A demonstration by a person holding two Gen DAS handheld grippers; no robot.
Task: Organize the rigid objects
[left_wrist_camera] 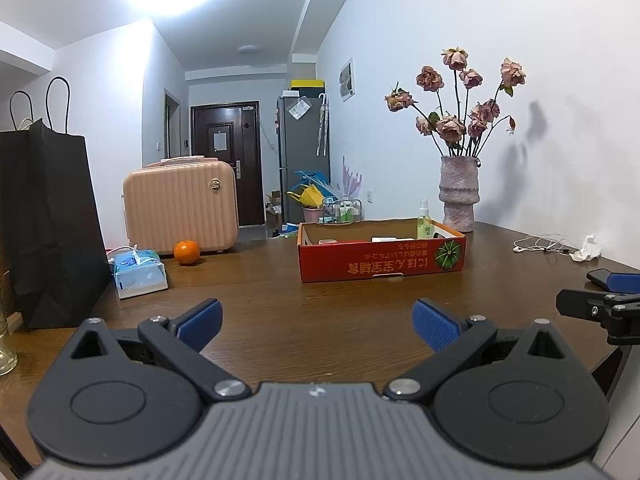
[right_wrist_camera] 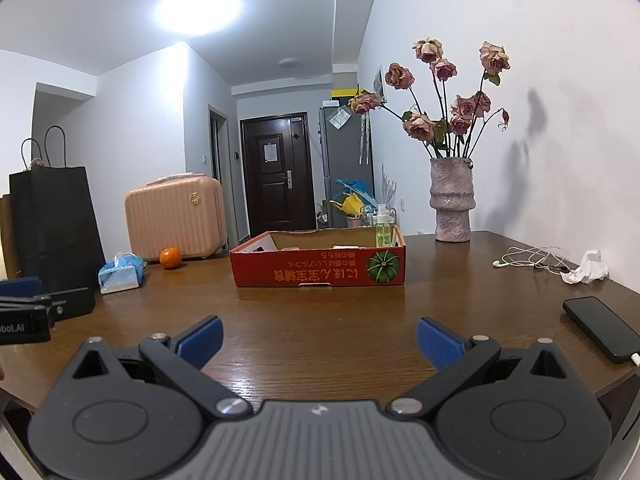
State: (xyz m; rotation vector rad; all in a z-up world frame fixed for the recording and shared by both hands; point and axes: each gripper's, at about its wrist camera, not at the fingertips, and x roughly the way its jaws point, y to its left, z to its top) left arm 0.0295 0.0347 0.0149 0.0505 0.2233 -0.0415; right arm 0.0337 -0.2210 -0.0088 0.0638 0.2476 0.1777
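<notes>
A: Left gripper (left_wrist_camera: pixel 318 322) — jaws spread wide, nothing between the blue pads (left_wrist_camera: pixel 200 318). Low over the near edge of the table (left_wrist_camera: pixel 320 304).

B: Same on the right gripper (right_wrist_camera: pixel 320 338): spread wide, empty, hovering above bare wood at the near edge.

A: Red box (right_wrist_camera: pixel 320 270) near the middle of the table, open top facing up. Already inside, by the look of it: a spray bottle (right_wrist_camera: pixel 383 229) upright in the far right corner, plus a few flat pale items low against the walls, too hidden to name.

B: Outside the box, though: phone (right_wrist_camera: pixel 600 328) flat at the near right edge with a cable plugged in, well apart from the box. Earphones (right_wrist_camera: pixel 528 261) tangled near the right wall, just beside a crumpled tissue (right_wrist_camera: pixel 588 268).

A: On the left, an orange (left_wrist_camera: pixel 187 252) in front of a pink case (left_wrist_camera: pixel 180 208), a tissue pack (left_wrist_camera: pixel 140 274) beside a black paper bag (left_wrist_camera: pixel 44 224). Vase (left_wrist_camera: pixel 459 192) of dried roses behind the box.

B: Probably partway, then. Some pieces boxed, the phone likely the nearest hard thing left for the right side; nothing gripped at present.

A: Hard to call which loose things count. Soft tissue likely not.
</notes>
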